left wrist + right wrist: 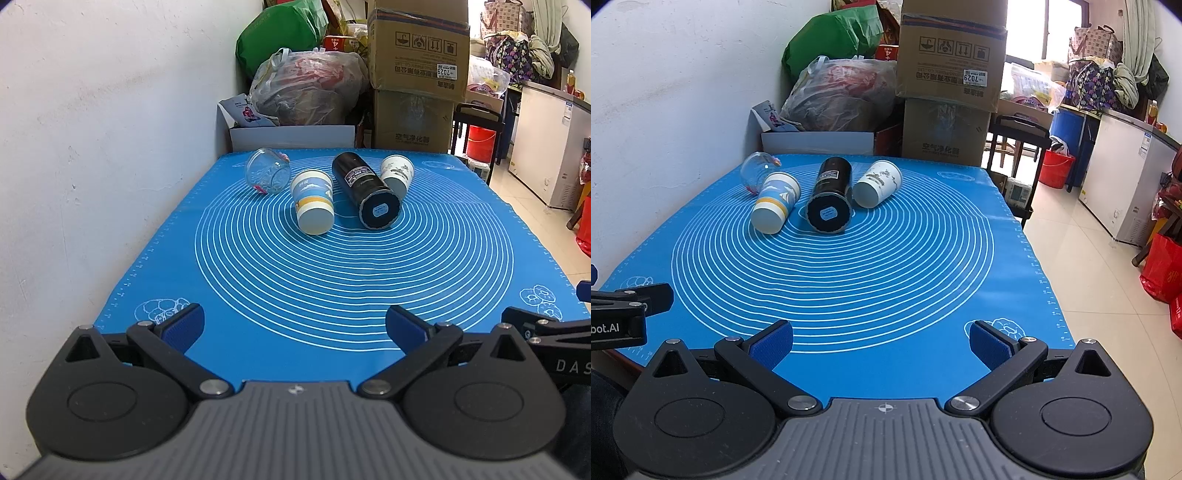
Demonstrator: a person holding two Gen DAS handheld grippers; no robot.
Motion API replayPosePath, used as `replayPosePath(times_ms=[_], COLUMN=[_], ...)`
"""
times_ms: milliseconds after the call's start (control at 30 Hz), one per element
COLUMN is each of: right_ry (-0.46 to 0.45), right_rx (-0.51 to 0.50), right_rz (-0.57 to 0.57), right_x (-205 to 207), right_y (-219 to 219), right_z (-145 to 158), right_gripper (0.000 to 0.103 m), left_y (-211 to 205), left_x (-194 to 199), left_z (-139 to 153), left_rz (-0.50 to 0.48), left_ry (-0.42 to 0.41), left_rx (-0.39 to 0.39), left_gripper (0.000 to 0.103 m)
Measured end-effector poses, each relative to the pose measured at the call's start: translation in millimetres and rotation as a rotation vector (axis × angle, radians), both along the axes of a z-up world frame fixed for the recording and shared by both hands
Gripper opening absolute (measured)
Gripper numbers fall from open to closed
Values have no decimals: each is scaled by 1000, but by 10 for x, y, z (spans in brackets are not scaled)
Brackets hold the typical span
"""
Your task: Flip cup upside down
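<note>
Both grippers hover at the mat's near edge, left gripper (294,326) and right gripper (881,341) spread wide, blue ribbed pads holding nothing. Toward the blue silicone mat's (849,288) far edge four vessels lie on their sides: glass jar (267,175), blue-and-yellow paper cup (313,206), black labelled flask (365,192), white paper cup (397,173). Behind, a cardboard box (419,48) reads "7029".

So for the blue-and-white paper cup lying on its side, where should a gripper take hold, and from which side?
Grip the blue-and-white paper cup across its mid-wall, coming from above with the open left gripper. It lies on the blue mat, base toward the cameras, so its round sides are exposed. The glass jar and black canister flank it closely, so probably keep the fingers narrow.
</note>
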State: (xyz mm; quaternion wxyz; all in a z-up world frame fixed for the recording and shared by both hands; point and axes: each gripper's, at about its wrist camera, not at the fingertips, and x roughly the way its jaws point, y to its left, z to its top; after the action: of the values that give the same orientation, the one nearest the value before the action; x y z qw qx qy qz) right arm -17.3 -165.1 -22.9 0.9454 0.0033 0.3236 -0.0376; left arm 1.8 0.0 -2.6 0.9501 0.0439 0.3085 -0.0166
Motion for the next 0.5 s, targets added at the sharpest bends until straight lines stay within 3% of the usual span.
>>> replayPosePath(times_ms=[500], right_ry=[6], right_rx=[1], right_rz=[-5], right_x=[48], right_y=[-56], right_z=[-53], right_gripper=[103], left_y=[-12], left_x=[217], left_z=[37], left_rz=[12], left_ry=[-48], left_rx=[28], left_gripper=[103])
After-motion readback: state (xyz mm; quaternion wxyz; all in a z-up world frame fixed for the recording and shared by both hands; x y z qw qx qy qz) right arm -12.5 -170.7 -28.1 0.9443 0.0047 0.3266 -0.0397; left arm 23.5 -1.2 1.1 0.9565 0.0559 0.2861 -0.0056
